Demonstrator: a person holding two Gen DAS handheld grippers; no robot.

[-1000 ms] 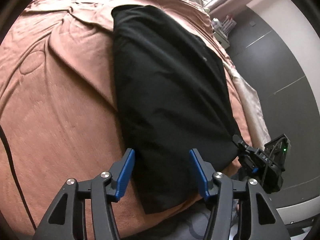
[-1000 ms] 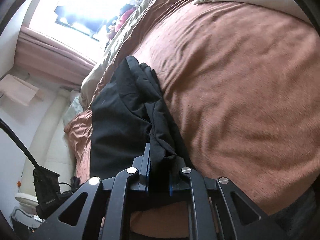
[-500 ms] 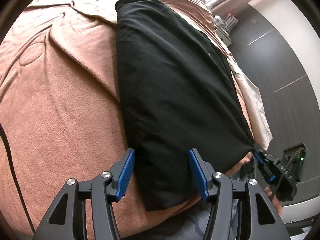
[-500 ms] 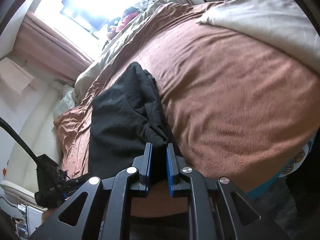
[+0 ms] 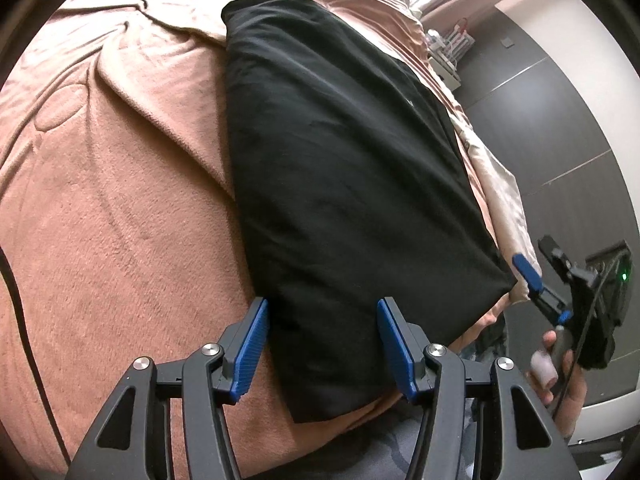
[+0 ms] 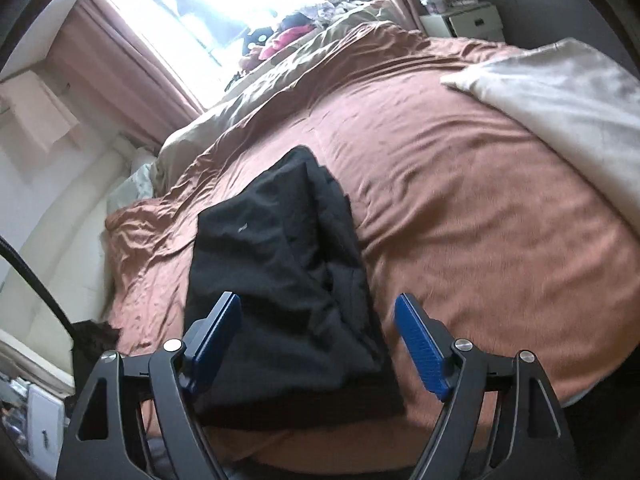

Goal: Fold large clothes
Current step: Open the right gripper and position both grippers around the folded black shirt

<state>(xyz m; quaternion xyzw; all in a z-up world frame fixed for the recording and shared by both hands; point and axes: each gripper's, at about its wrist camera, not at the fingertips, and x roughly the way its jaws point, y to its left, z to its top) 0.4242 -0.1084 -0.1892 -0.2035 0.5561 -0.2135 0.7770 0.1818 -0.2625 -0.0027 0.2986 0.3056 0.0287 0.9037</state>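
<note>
Black garment lies folded into a long strip on the bed, on top of the brown blanket, running from the near edge up toward the far side. Near end sits right at the bed's edge, w/ one corner hanging slightly over.

Left tool is wide open, blue pads spread to either side of the garment's near end, nothing held. It's above the cloth; can't tell if the pads touch it. Left pad is over the blanket just beside the garment's left edge; the other pad is over the black fabric.

Right tool is also wide open, holding nothing. In the right wrist view its pads straddle the garment, which shows layered folds and a rumpled ridge along its right side. In the left wrist view the right tool is near the garment's right near corner but apart from it, w/ the person's hand on its grip and a green light lit on its body.

Beige sheet hangs along the bed's right side in the left view. In the right wrist view: white blanket at the far right of the bed, bright window behind, pink curtain beside it, small white nightstand at the top. Pile of clothes near the window, too blurred to make out.
</note>
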